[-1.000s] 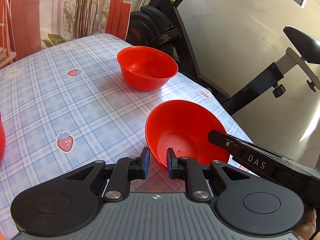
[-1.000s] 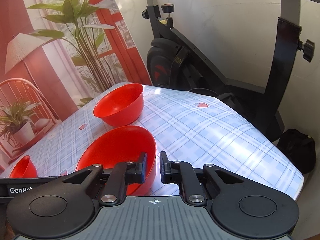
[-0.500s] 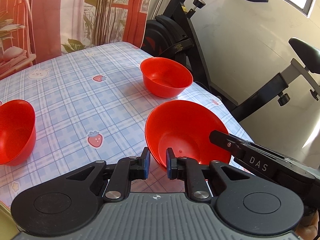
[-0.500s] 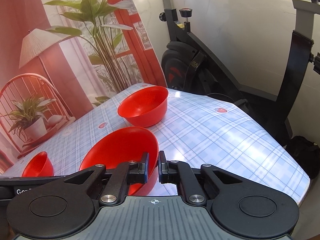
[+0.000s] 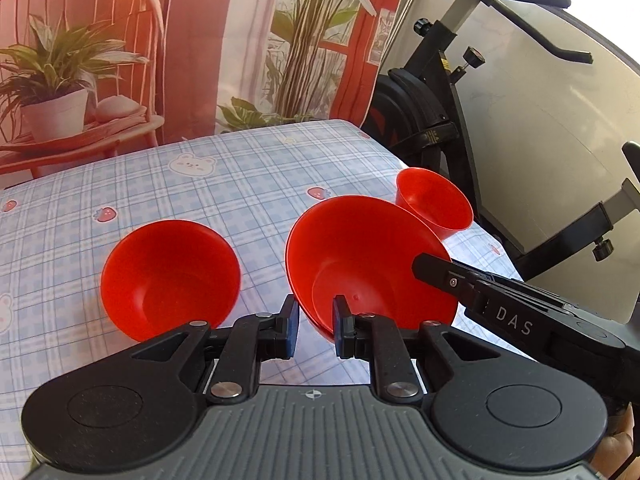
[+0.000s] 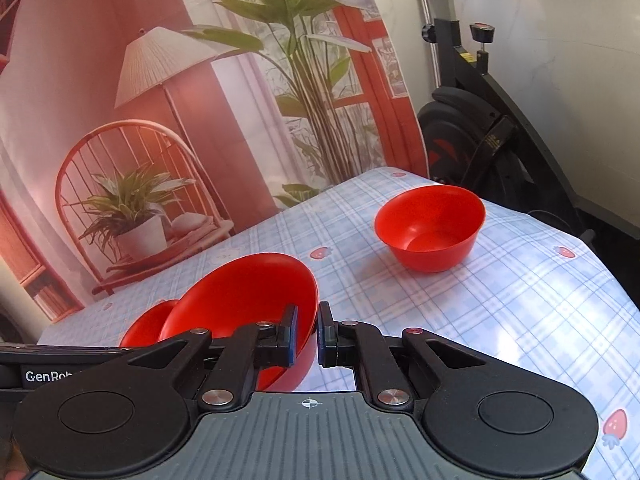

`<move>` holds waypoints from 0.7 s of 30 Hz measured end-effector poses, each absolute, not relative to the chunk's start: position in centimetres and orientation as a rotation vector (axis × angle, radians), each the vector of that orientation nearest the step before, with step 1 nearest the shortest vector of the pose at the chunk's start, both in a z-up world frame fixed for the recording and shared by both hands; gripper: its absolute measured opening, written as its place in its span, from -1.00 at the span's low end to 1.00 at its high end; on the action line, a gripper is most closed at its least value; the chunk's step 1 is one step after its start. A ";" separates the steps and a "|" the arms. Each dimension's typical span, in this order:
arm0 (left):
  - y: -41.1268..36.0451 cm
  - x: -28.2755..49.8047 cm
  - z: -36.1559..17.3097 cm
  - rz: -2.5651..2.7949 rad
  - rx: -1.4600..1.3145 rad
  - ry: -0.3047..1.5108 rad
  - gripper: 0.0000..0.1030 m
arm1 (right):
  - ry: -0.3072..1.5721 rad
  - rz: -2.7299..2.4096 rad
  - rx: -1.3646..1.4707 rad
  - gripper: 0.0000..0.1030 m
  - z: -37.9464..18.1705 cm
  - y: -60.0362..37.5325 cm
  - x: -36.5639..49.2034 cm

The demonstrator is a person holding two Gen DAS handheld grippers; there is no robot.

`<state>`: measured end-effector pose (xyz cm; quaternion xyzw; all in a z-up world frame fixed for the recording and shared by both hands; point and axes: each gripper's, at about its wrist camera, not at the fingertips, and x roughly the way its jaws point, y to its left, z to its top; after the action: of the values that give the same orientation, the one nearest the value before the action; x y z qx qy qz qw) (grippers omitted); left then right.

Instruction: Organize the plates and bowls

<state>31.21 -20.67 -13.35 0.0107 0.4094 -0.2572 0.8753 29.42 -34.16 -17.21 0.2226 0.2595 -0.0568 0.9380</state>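
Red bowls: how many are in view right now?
3. One bowl is tilted, its rim gripped by both the left gripper and right gripper. One sits on the table to its left, one farther right. No plates visible; others may be out of frame.

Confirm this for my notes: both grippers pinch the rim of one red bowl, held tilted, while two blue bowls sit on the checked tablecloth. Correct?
Not quite: the two resting bowls are red, not blue. The left wrist view shows the near bowl and the far bowl, both red. The rest holds: the left gripper and right gripper pinch the tilted held bowl over the tablecloth.
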 end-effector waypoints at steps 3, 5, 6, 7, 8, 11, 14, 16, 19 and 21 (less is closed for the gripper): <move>-18.5 32.8 -12.5 -0.494 0.004 0.840 -0.65 | 0.530 -0.056 0.423 -0.83 -16.4 -32.4 32.4; -17.4 33.8 -12.0 -0.465 0.004 0.825 -0.65 | 0.525 -0.023 0.408 -0.83 -15.9 -31.4 34.2; -16.8 34.4 -11.7 -0.452 0.003 0.818 -0.65 | 0.525 -0.008 0.405 -0.83 -15.8 -30.9 35.0; -16.3 34.7 -11.6 -0.442 0.000 0.815 -0.65 | 0.527 0.004 0.407 -0.83 -15.8 -30.4 35.8; -15.7 34.9 -11.5 -0.433 -0.003 0.815 -0.65 | 0.530 0.016 0.411 -0.82 -15.9 -30.0 36.5; -14.3 35.9 -12.0 -0.410 -0.020 0.832 -0.65 | 0.547 0.048 0.426 -0.82 -16.4 -28.9 38.2; -13.3 36.4 -12.9 -0.385 -0.013 0.856 -0.64 | 0.573 0.066 0.440 -0.82 -17.3 -27.7 39.3; -12.8 36.6 -13.7 -0.376 0.004 0.871 -0.64 | 0.594 0.074 0.439 -0.82 -18.1 -26.9 39.9; -12.2 36.9 -14.8 -0.375 0.006 0.892 -0.64 | 0.624 0.078 0.432 -0.81 -19.3 -26.1 40.2; -11.8 36.7 -15.5 -0.373 0.011 0.899 -0.64 | 0.638 0.076 0.426 -0.81 -19.9 -25.6 40.3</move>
<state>36.73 -11.82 -15.52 0.0053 0.4321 -0.1794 0.8838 40.34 -25.65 -19.88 0.2079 0.3110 0.0372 0.9266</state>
